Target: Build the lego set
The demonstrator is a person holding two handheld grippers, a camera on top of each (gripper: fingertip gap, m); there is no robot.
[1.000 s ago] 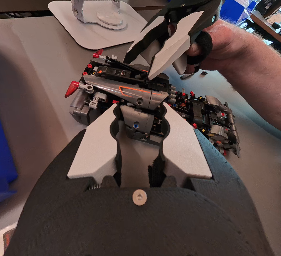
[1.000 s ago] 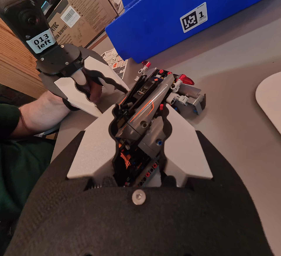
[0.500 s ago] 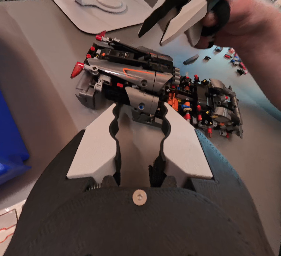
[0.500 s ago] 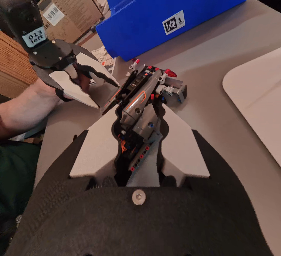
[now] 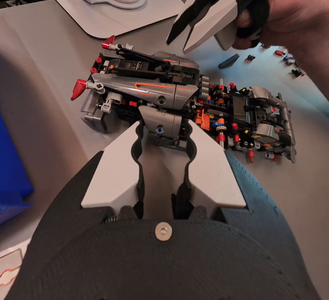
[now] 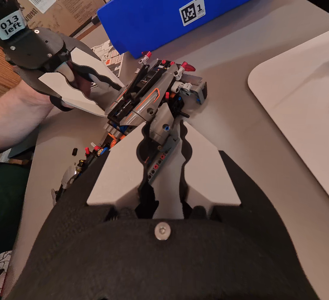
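Note:
The lego car model point(image 5: 151, 88) is grey and black with orange lines and red tips, and lies on the grey table; it also shows in the right wrist view point(image 6: 147, 95). My left gripper point(image 5: 163, 125) is open and low at the model's near side, its tips on either side of a grey fender panel point(image 5: 160, 122). In the right wrist view the left gripper point(image 6: 114, 100) shows open against the model's left side. My right gripper point(image 6: 162, 125) is open and empty. It hovers above the model's middle point(image 5: 177, 46).
A blue bin point(image 6: 160, 6) stands behind the model. A white stand base point(image 5: 114, 6) lies beside it. Small loose pieces point(image 5: 284, 60) and a dark grey part point(image 5: 228, 61) lie on the table. A booklet point(image 6: 106, 56) and a cardboard box point(image 6: 58, 6) sit farther back. The gap from one gripper's tips to the other's is roughly 10 centimetres.
My right gripper has lifted off the model and drawn back, its jaws a little narrower. My left gripper has pulled back slightly. The model has stayed on the table.

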